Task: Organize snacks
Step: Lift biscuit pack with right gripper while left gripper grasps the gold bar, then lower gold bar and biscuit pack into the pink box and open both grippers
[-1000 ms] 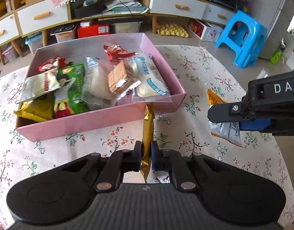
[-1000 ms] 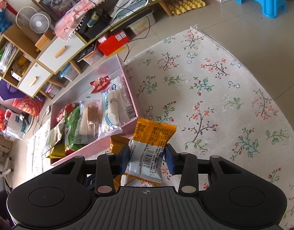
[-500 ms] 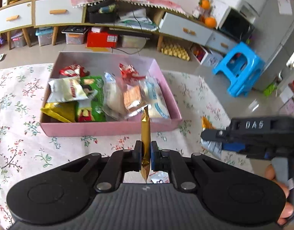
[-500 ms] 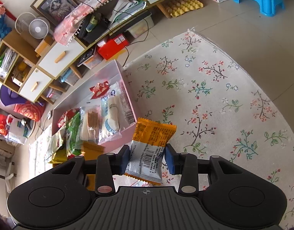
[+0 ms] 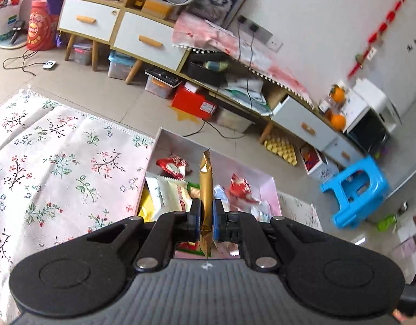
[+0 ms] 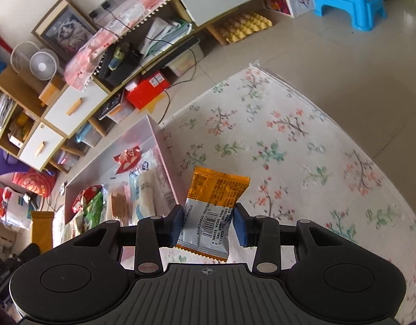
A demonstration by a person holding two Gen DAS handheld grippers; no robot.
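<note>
My left gripper (image 5: 206, 220) is shut on a slim gold snack packet (image 5: 205, 187), held upright above the pink box (image 5: 273, 189) of several snacks. The gold packet also shows at the left edge of the right wrist view (image 6: 41, 230). My right gripper (image 6: 208, 223) stands around an orange and silver snack packet (image 6: 212, 208); the left finger touches it and a small gap shows at the right finger. The pink box (image 6: 160, 146) lies to its left on the floral cloth (image 6: 302, 149).
Low cabinets with white drawers (image 5: 142, 40), a red box (image 5: 194, 103), cables and storage bins line the far side. A blue plastic stool (image 5: 355, 189) stands on the tiled floor at the right. The floral cloth (image 5: 58, 162) spreads left of the box.
My left gripper has risen and swung left over the box with the gold packet. My right gripper has stayed around the orange packet, shifting slightly.
</note>
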